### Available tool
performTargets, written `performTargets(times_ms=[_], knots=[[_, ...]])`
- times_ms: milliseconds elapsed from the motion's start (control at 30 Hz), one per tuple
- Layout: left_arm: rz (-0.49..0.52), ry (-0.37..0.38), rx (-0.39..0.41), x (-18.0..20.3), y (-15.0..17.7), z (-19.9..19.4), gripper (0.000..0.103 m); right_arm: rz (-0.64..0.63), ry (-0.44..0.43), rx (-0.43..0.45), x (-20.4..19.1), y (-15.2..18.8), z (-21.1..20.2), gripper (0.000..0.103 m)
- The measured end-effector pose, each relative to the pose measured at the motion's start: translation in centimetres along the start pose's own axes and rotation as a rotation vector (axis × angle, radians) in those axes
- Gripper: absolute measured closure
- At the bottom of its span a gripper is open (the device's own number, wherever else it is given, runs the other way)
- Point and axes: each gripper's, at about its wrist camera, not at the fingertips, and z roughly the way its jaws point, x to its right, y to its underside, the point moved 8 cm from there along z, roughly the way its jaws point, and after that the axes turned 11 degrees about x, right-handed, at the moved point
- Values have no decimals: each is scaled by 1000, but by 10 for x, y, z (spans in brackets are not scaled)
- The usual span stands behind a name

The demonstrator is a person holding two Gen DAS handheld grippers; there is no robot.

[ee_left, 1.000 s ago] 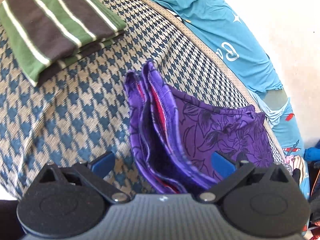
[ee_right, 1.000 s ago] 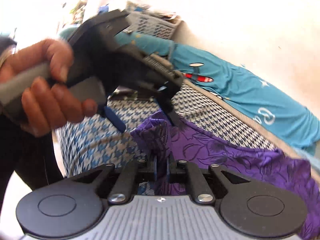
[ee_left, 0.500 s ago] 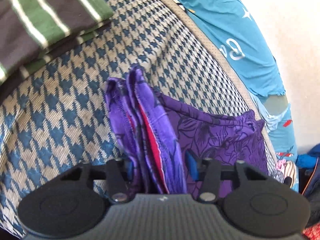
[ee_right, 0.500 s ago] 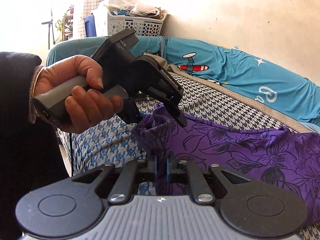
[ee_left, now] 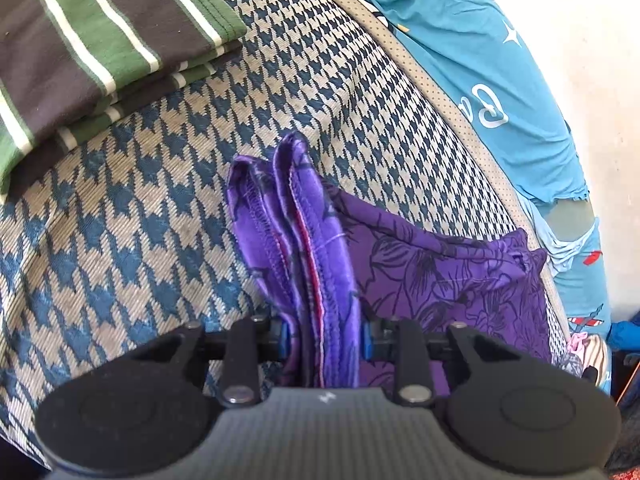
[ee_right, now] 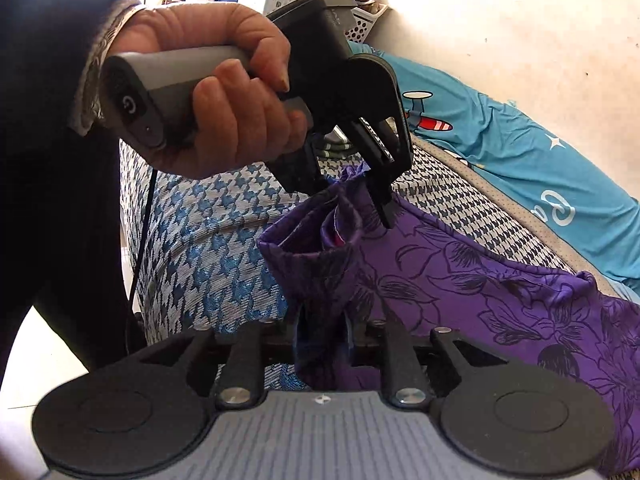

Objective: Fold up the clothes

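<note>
While both grippers are sitting on the same end of the purple floral-print garment [ee_left: 440, 276], the left gripper [ee_left: 322, 338] is closing its jaws on the bunched hem layers, pads pressing the cloth. Right gripper [ee_right: 322, 336] is easing its jaws apart, cloth between them, looks like it's still pinched. Garment is lying half-folded on the blue-and-beige houndstooth couch cushion [ee_left: 120, 248], near the folded green-and-grey striped shirt [ee_left: 88, 40]. The hand [ee_right: 224, 92] is holding the left tool just above the corner.

Step, my read: handing the corner over to the left grip for the next fold. Next move needs all layers held before lifting.

Versus a second ago: left jaws were wide open around the hem, now clamped; right jaws were fully together, now loosening.
</note>
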Motion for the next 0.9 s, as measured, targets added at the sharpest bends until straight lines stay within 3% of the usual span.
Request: performTargets(times_ms=[367, 700, 867, 900], knots=[[-1, 1, 3, -4, 0, -1, 76, -47, 9, -5, -7, 1, 8, 75], [16, -2, 7, -3, 1, 1, 76, -165, 30, 19, -21, 2, 11, 70], [45, -2, 15, 1, 1, 3, 76, -279, 49, 48, -33, 3, 15, 74], [62, -3, 21, 3, 2, 3, 77, -301, 49, 52, -36, 3, 15, 83]])
